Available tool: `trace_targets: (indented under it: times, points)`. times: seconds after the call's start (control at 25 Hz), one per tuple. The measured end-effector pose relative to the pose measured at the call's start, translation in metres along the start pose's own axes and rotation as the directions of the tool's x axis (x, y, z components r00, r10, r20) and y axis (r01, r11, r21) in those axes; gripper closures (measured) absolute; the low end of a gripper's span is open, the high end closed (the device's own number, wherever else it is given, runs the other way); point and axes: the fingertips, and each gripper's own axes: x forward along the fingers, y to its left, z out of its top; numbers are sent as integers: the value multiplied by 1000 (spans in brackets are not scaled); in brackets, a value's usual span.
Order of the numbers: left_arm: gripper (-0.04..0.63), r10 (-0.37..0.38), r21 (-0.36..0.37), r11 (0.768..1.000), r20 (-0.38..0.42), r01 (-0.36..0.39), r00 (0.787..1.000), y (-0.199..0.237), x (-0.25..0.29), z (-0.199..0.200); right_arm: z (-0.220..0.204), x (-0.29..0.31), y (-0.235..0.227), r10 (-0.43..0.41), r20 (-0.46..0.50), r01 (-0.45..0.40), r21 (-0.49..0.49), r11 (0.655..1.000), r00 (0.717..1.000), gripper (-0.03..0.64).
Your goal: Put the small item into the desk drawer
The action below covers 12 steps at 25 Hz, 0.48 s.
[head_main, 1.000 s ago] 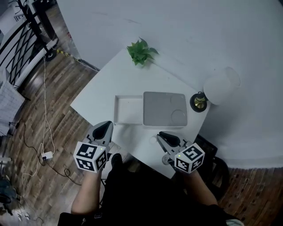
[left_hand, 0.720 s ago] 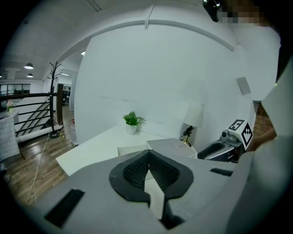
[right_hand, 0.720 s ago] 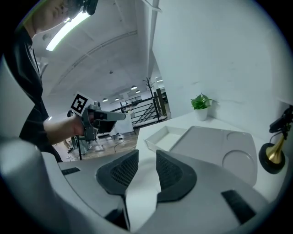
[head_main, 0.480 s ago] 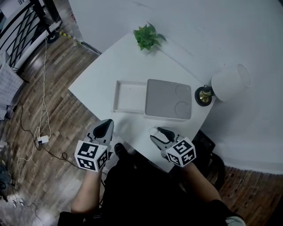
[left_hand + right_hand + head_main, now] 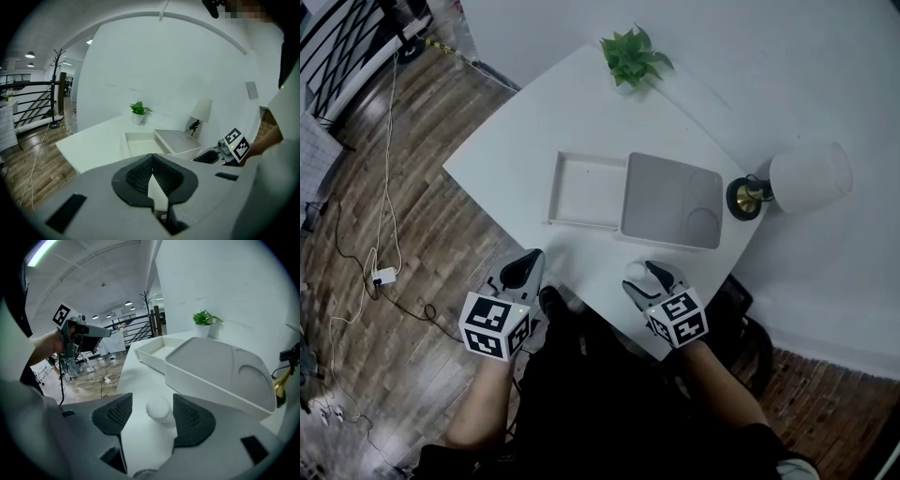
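Between the right gripper's (image 5: 645, 277) opening jaws, touched by neither pad, the small round item (image 5: 158, 408) looks matt white and smooth. The pads (image 5: 114, 414) are black with fine ribbing, set in matt grey plastic. The left gripper (image 5: 151, 161) looks the same. Just ahead of the right gripper we see the drawer unit (image 5: 220, 376) in matt white plastic, its open drawer (image 5: 149, 358) smooth-walled. The table (image 5: 534, 150) is smooth matt white. Right of the right gripper, the lamp base (image 5: 748, 197) is shiny brass-coloured metal. Below the left gripper, the floor (image 5: 403, 187) is wood planking with a slight sheen.
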Motion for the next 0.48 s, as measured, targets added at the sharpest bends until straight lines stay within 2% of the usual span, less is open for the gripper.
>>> trace_targets:
  times: [0.48]
  points:
    - [586,-9,-24,1000,-21,9,1000,18,1,-16,-22,27,-5,-60,-118,59,-15,998,991,371]
